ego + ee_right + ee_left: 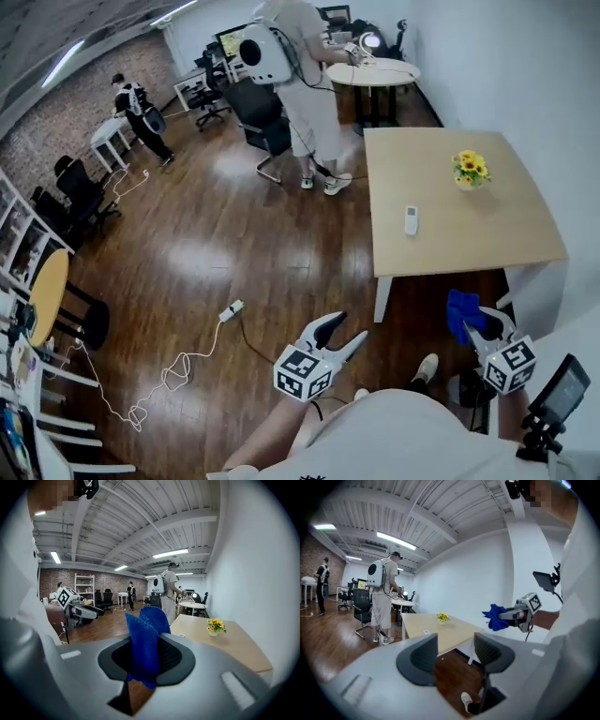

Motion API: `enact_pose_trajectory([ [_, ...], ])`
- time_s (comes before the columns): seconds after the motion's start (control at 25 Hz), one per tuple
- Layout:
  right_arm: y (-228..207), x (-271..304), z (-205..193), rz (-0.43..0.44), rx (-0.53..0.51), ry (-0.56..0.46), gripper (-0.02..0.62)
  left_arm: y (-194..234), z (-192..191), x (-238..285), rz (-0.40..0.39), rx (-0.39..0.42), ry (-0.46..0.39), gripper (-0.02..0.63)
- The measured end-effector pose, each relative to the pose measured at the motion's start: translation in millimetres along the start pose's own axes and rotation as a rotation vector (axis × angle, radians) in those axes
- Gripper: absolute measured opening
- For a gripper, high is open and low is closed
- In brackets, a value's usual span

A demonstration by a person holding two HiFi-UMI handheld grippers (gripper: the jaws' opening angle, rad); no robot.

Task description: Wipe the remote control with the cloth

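1. The right tongs (146,657) are clamped on the blue cloth (143,641). Its folds stick up past the jaws, leaving a free edge ready for wiping.
2. The left tongs (457,651) stand apart with nothing between them, probably kept free to steady the target.
3. Both hang low by the person's body, short of the table (487,239).
4. The white remote control (411,220) lies flat on that table, well apart from the cloth and not yet wiped. A small pot of yellow flowers (470,171) stands beyond it.

Open table (469,239) lies all round the remote control (411,220); the flowers (470,171) stand well apart, nearer the wall.
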State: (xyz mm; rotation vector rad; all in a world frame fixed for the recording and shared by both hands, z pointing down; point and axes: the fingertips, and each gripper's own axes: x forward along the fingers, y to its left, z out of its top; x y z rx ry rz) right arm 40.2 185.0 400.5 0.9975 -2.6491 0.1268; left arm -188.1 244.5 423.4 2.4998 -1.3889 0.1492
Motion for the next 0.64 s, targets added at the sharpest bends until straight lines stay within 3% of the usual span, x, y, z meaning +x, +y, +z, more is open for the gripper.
enact_pose_trajectory([
  [0.2,12,-38,-3,-0.028,0.010,0.014,0.084,-31,-3,-11,-0.029,0.002,0.025,0.264],
  [0.36,4,-41,-11,-0.050,0.022,0.016,0.084,-30,-4,-1,-0.046,0.020,0.037,0.264],
  [0.64,-28,2,14,0.006,-0.042,-0.018,0.084,-15,32,25,0.045,0.036,0.003,0.264],
])
